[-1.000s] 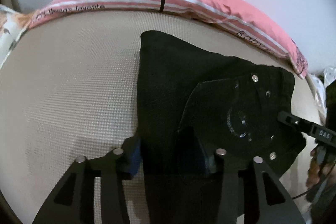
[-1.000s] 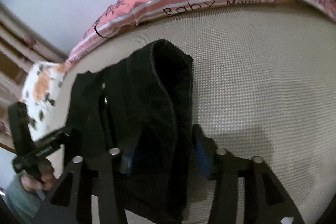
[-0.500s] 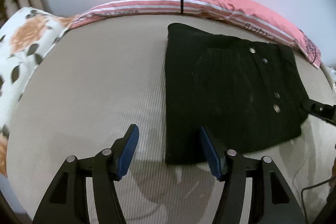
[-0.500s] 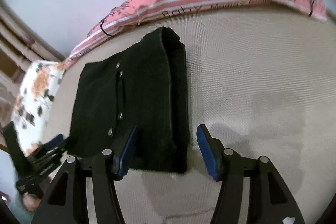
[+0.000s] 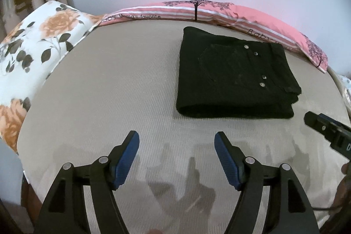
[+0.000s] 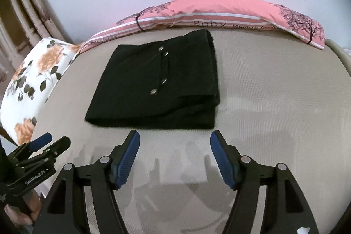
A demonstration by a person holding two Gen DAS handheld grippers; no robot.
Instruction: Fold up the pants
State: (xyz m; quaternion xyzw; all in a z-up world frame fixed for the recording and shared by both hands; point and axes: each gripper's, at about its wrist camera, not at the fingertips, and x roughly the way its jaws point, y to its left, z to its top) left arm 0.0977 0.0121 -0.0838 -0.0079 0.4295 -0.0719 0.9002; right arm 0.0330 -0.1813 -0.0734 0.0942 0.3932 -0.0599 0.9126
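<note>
On the beige bed [image 5: 109, 91] lie folded black pants [image 5: 234, 78] — both hand-held grippers, left [image 5: 176, 159] and right [image 6: 174, 157], gape wide, empty.

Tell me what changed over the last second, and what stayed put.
Both grippers let go of the black pants and drew back toward the near edge of the bed. The left gripper and right gripper now hang open with nothing between their fingers. The lifted fabric settled into a flat folded stack. The pink pillow and floral pillow stayed in place.
</note>
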